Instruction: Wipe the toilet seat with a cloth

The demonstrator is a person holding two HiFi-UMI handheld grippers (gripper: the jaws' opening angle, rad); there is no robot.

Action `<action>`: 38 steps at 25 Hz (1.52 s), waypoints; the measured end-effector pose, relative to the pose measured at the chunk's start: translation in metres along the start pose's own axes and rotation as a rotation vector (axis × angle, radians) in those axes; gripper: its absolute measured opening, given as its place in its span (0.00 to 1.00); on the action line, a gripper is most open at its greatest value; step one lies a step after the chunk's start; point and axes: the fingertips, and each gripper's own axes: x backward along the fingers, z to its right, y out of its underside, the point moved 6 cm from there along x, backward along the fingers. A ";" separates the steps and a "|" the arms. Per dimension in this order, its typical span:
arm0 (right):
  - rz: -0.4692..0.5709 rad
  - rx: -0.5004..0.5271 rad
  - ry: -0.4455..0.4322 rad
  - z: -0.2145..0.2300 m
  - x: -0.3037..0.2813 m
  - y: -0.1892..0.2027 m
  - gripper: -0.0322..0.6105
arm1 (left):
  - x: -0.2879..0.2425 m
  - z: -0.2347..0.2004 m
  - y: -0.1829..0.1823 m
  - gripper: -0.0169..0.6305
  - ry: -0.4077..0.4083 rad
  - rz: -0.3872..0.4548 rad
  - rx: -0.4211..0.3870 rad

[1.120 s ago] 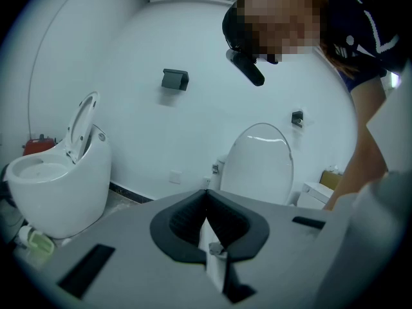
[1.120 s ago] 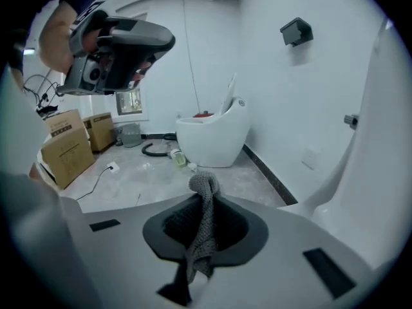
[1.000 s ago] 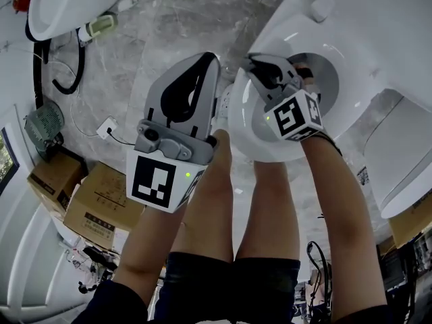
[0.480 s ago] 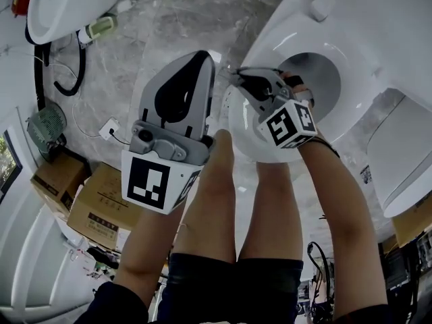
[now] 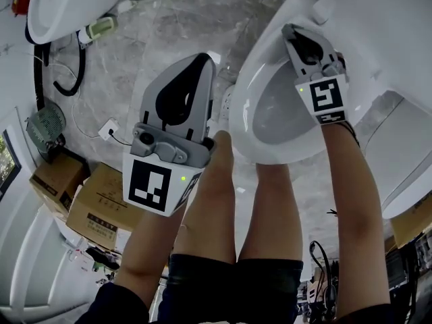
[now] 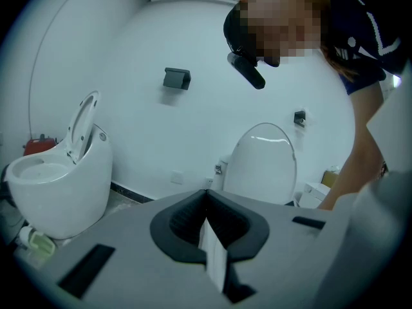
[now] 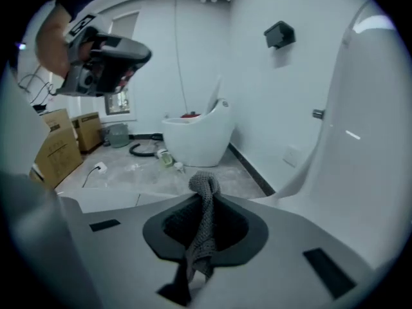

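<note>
**Seat wipe in hand: cloth gripped, contact with the seat not confirmed**

Finding 1. The right gripper [image 5: 291, 31] has its jaws clamped on the cloth [image 7: 203, 227], a grey knitted piece. The cloth runs up through the jaw hollow and stands in a small knot past the tips. In the head view this gripper sits over the far side of the toilet seat [image 5: 239, 121], close to where the seat meets the body of the toilet.

Finding 2. The right gripper view shows the cloth's knot against the floor beyond the seat, not flattened on any surface. Whether the cloth touches the seat cannot be determined from either view.

Finding 3. The left gripper [image 5: 202, 61] is held off the near-left edge of the seat, over the floor and apart from it. Its jaws are together at the tips. A pale strip [image 6: 213, 257] shows in the seam and cannot be identified.

Assessment. The cloth is secured and brought to the seat, so the wipe appears to be under way. The seat shows no streak or wet band to mark covered ground. The near and left arcs of the ring should therefore be counted as still outstanding.
</note>
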 end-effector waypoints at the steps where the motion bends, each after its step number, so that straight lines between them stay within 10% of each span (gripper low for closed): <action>1: -0.005 0.031 -0.050 -0.018 0.001 0.001 0.14 | -0.001 -0.001 0.000 0.05 -0.002 0.000 0.002; 9: -0.017 0.322 -0.468 -0.152 0.027 0.017 0.14 | -0.007 0.008 0.000 0.05 0.043 -0.018 -0.028; 22: -0.180 0.037 0.226 0.044 0.049 0.048 0.13 | -0.018 0.035 0.000 0.05 0.084 -0.020 -0.046; 34: -0.217 0.145 -0.432 -0.149 0.047 0.060 0.14 | -0.023 0.043 0.001 0.05 0.089 -0.025 -0.049; 38: -0.177 -0.064 -0.347 -0.146 0.085 0.047 0.14 | -0.023 0.051 -0.013 0.05 0.106 -0.018 -0.064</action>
